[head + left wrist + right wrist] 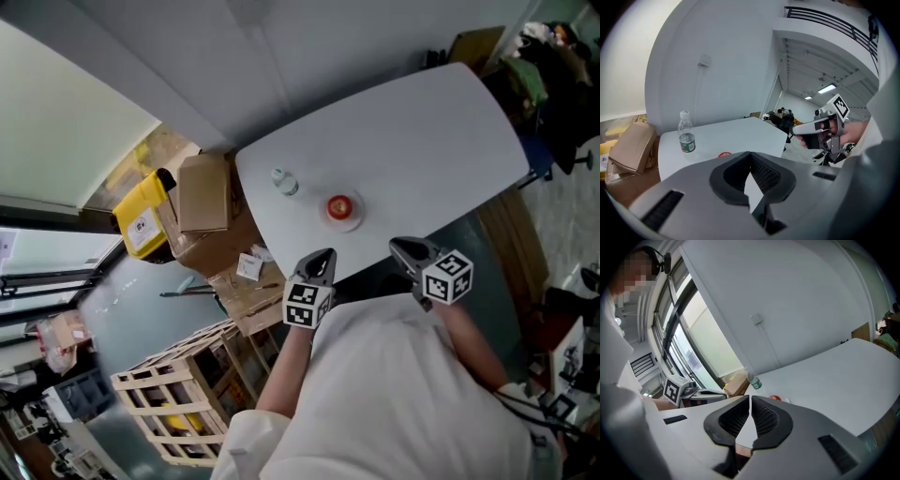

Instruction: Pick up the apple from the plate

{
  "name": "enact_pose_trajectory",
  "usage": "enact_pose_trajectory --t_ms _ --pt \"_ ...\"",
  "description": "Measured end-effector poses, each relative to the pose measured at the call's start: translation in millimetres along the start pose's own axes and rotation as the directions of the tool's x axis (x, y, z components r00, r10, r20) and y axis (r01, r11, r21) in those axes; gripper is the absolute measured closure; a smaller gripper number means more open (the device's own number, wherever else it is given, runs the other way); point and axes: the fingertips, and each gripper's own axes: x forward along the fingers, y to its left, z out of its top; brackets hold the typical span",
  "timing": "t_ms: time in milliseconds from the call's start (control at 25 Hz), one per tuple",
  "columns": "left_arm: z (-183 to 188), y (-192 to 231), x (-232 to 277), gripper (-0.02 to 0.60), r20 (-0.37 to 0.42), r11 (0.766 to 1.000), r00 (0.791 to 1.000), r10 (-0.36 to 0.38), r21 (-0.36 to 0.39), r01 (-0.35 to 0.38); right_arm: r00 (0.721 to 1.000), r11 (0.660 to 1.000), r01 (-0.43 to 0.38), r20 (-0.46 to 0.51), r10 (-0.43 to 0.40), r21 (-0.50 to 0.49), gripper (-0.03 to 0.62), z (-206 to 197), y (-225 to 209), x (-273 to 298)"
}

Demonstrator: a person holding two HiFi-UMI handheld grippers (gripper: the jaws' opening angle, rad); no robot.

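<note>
The apple sits on a plate on the desk. The left gripper and right gripper hover near it, both clenched and empty.

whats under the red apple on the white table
A small round white plate sits under the red apple, its rim showing around the fruit. The plate's middle is covered by the apple, so anything there cannot be seen.

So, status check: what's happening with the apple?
Left gripper and right gripper shut, empty. Apple on plate, untouched. Bottle beside it, not blocking.
</note>
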Motion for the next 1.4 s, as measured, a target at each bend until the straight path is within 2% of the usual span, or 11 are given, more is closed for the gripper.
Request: enact_pose_trajectory --t_ms 200,400,720,1080,1400 --pt "6.2 6.7 13.0 0.580 0.012 1.000 1.000 -0.005 0.023 0.005 1.000 1.000 0.016 -0.010 -0.016 0.008 0.556 3.6 -6.2 0.5" --pt "14.6 7.0 24.9 0.578 0.014 1.000 1.000 0.010 -0.006 -0.010 1.000 1.000 0.005 -0.020 -0.005 0.013 0.556 9.4 -11.0 1.9" --pt "17.1 18.4 54.5 0.574 0.010 0.990 0.994 0.111 -0.083 -0.110 0.996 0.999 -0.052 -0.069 0.051 -0.010 0.556 21.9 -35.9 6.7" --pt "12.1 42.8 99.2 0.463 -0.045 0.969 0.977 0.207 -0.130 -0.211 0.982 0.990 -0.137 -0.137 0.131 -0.037 0.556 45.3 -60.9 20.3" --pt "-10.5 69.5 147.0 0.320 -0.163 0.939 0.943 0.291 -0.138 -0.314 0.966 0.983 -0.183 -0.193 0.174 -0.031 0.556 54.2 -85.2 23.2"
